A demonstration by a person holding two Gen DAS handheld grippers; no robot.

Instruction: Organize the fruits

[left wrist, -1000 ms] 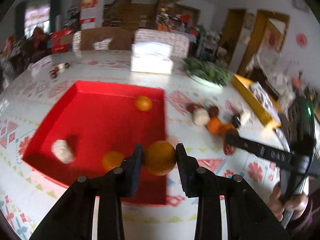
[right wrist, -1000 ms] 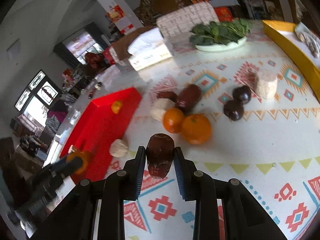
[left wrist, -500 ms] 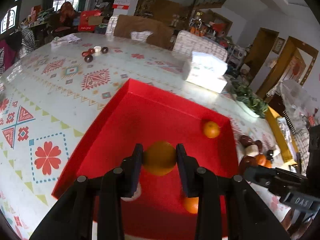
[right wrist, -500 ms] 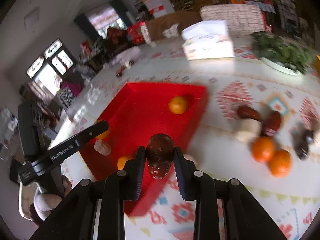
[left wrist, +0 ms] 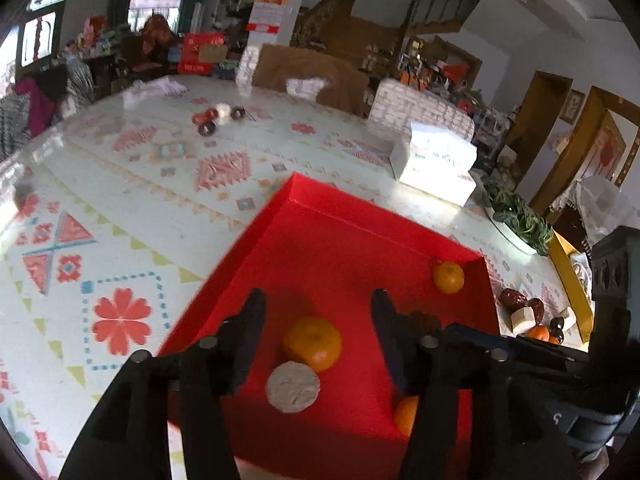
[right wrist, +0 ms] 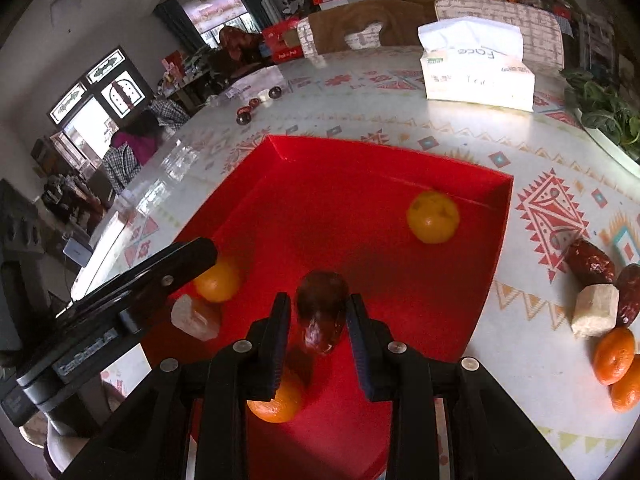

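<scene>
The red tray (left wrist: 380, 220) (right wrist: 360, 148) lies on the patterned table. My left gripper (left wrist: 318, 300) hovers over it with its jaws opening, and nothing is pressed between them. An orange (left wrist: 313, 343) rests on the tray floor below, beside a white chunk (left wrist: 293, 387). Two more oranges (left wrist: 449, 277) (left wrist: 406, 414) lie in the tray. My right gripper (right wrist: 318, 304) is over the tray's near part. Its jaws are opening, with the pads still against a dark red date (right wrist: 320, 308). The right wrist view shows the tray's oranges (right wrist: 433, 217) (right wrist: 218, 280) (right wrist: 276, 396) and the white chunk (right wrist: 196, 316).
Loose fruit lies on the table right of the tray: dates (right wrist: 590, 262), a white chunk (right wrist: 594, 310) and oranges (right wrist: 614, 354). Behind stand a tissue box (right wrist: 476, 72) and a plate of greens (right wrist: 608, 108). A yellow tray (left wrist: 568, 276) sits far right.
My left gripper swung over the tray and let go of the orange, which now lies on the tray floor. My right gripper carried the date from the loose fruit to above the tray.
</scene>
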